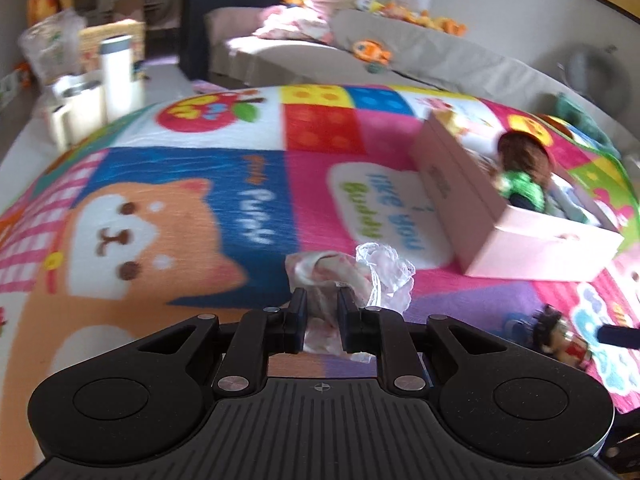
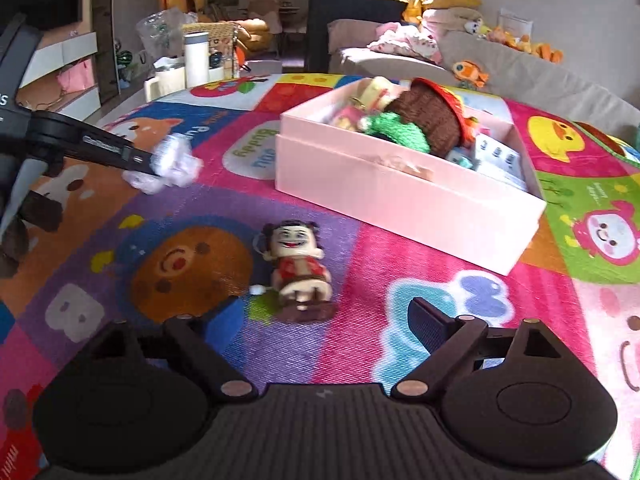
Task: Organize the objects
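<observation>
While the left gripper [image 1: 322, 300] is clamped on a crumpled white lace-and-fabric bundle [image 1: 356, 276], carrying appears underway toward the open pale pink cardboard box [image 2: 400, 196]. The right gripper [image 2: 316, 320], fingers spread wide, hangs over the small grinning brown-haired figurine [image 2: 298, 268]; closing on it looks next.

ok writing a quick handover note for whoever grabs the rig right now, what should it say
Left tongs: shut on a crumpled white lacy cloth bundle, held up above the play mat, off to the left of the pink box.
Right tongs: open, holding nothing, low over the mat with the toy figurine lying just ahead of the fingers.
Done: the pink box already holds a brown and green knitted doll and some other small items.
Left: probably get the cloth bundle into the box, then pick up the figurine and put it in too.
</observation>
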Demonstrator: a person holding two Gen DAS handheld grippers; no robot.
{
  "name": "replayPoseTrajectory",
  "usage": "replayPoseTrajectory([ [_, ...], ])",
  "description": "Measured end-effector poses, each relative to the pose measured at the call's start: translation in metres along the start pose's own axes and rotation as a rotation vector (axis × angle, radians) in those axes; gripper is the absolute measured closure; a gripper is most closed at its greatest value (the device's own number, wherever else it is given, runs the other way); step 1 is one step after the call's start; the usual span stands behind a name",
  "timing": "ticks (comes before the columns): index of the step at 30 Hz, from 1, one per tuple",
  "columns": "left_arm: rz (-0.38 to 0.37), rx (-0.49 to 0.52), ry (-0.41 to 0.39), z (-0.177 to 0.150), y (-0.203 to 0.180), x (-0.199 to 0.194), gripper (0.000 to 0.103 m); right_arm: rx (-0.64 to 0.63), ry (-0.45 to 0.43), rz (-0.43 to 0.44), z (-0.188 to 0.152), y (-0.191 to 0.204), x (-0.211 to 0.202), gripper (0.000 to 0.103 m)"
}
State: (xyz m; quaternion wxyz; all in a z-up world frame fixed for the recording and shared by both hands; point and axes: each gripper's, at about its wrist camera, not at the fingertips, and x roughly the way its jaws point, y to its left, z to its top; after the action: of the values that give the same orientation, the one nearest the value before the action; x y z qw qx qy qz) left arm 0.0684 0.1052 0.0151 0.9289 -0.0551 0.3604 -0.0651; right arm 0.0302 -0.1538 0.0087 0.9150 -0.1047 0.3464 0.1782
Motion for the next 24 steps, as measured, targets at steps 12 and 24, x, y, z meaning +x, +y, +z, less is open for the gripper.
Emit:
replayPoseTrajectory([
  [12, -0.143, 0.254, 0.037, -0.024, -0.053, -0.010, 0.085, 0.073, 0.026, 0.021, 0.000, -0.009, 0.006, 0.000],
  [24, -0.139, 0.348, 0.056, -0.032, -0.073, -0.015, 0.083, 0.092, 0.031, 0.019, -0.002, -0.009, 0.008, 0.000],
])
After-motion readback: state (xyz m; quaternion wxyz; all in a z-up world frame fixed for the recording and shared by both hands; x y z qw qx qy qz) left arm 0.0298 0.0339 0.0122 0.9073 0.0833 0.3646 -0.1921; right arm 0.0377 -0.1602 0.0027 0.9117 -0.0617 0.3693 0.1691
